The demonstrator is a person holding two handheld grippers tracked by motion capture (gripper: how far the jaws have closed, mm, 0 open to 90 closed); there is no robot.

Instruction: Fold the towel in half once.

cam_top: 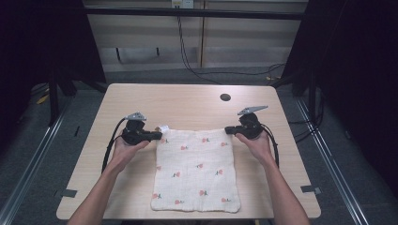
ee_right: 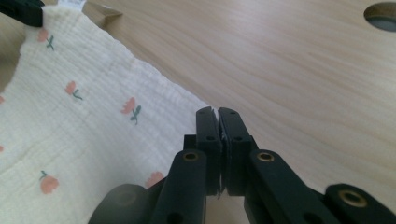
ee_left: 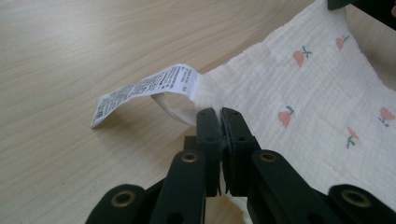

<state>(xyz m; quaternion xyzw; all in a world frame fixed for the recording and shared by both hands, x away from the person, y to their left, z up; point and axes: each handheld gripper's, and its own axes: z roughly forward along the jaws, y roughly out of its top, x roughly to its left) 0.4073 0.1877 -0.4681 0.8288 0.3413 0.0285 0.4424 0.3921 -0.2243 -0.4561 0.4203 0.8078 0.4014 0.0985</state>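
A cream muslin cloth (cam_top: 195, 171) printed with small red flowers lies spread on the wooden table (cam_top: 187, 103). My left gripper (cam_top: 161, 136) is shut on the cloth's far left corner (ee_left: 205, 100), beside a white care label (ee_left: 140, 91) that sticks out over the wood. My right gripper (cam_top: 228, 130) is shut on the far right corner (ee_right: 196, 109). In both gripper views the black jaws stand pressed together on the cloth's edge. The far edge of the cloth runs taut between the two grippers, and the near part rests flat on the table.
A round cable hole (cam_top: 225, 97) sits in the table behind the right gripper. Bare wood stretches beyond the cloth's far edge. Cables (cam_top: 187, 56) hang behind the table. Metal rails (cam_top: 33, 159) run along the floor on both sides.
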